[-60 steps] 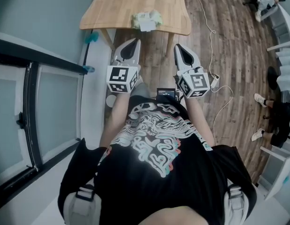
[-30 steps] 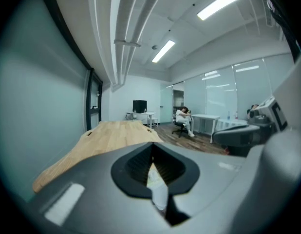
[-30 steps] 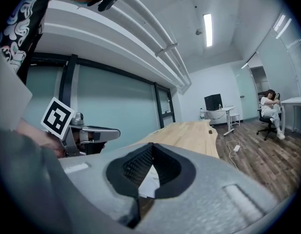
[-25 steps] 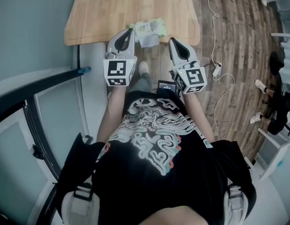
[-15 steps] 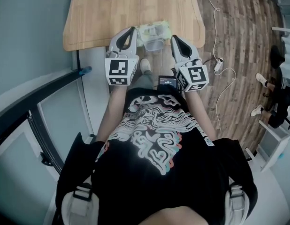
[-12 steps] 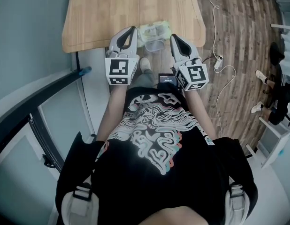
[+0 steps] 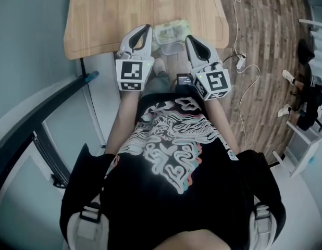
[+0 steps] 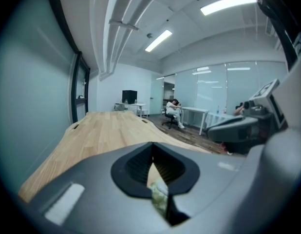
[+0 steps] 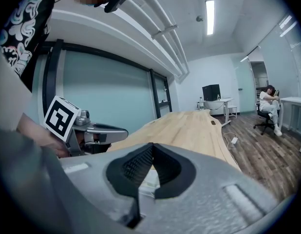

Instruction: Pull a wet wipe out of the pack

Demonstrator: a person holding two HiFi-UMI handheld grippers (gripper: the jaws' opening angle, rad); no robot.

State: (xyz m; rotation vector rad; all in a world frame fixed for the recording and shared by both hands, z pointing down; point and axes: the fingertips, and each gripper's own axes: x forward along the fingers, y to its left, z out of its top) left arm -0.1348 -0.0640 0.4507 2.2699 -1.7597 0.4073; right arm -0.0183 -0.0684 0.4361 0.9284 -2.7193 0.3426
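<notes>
pack (image 7: 170, 32): at near table (image 7: 109, 14) edge; between the grippers | left gripper (image 7: 146, 28): jaws together, empty; just left of pack | right gripper (image 7: 188, 37): jaws together, empty; just right of pack

wipe pack (image 7: 171, 31) only a sliver in both gripper views, table (image 7: 109, 14) cut off at top edge

A long pale wooden desk (image 7: 124, 9) stands beside a teal wall (image 7: 25, 35); dark plank floor (image 7: 260, 61) runs along its right edge; strip lights (image 8: 158, 40) glow overhead.
</notes>
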